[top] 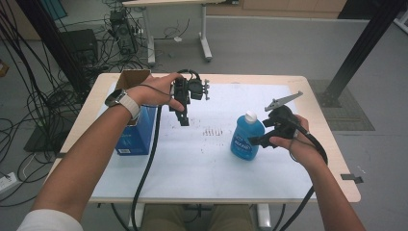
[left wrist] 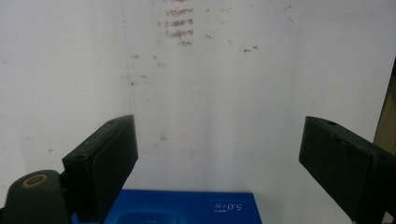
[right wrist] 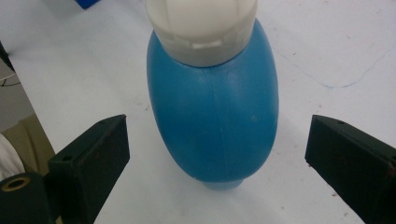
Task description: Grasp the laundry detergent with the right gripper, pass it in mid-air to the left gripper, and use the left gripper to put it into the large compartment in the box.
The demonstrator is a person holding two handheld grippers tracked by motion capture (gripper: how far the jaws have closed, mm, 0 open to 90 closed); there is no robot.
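- Right of the table's middle, on the white sheet (top: pixel 192 163), stands the blue bottle (top: pixel 247 137), upright, white cap on; that looks to be the work in hand.
- From the right gripper view I look down on the bottle (right wrist: pixel 212 116) between my jaws; both pads stand clear of its sides, so nothing is gripped.
- My right gripper (top: pixel 257 140) sits just beside the bottle toward the table's right edge, jaws spread, pointing at it.
- My left gripper (top: pixel 183 117) hangs above the sheet near the far-left part of the table, jaws parted and empty, pointing down.
- The left gripper view shows bare sheet between the jaws, and the blue box (left wrist: pixel 182 207) at the bottom edge.
- That blue box (top: pixel 137 132) stands at the table's left side, top flaps open, well apart from the bottle.
- My reading: the approach is done, the grasp is not. Closing on the bottle and lifting it are left; perhaps it goes to the box, but I cannot say.
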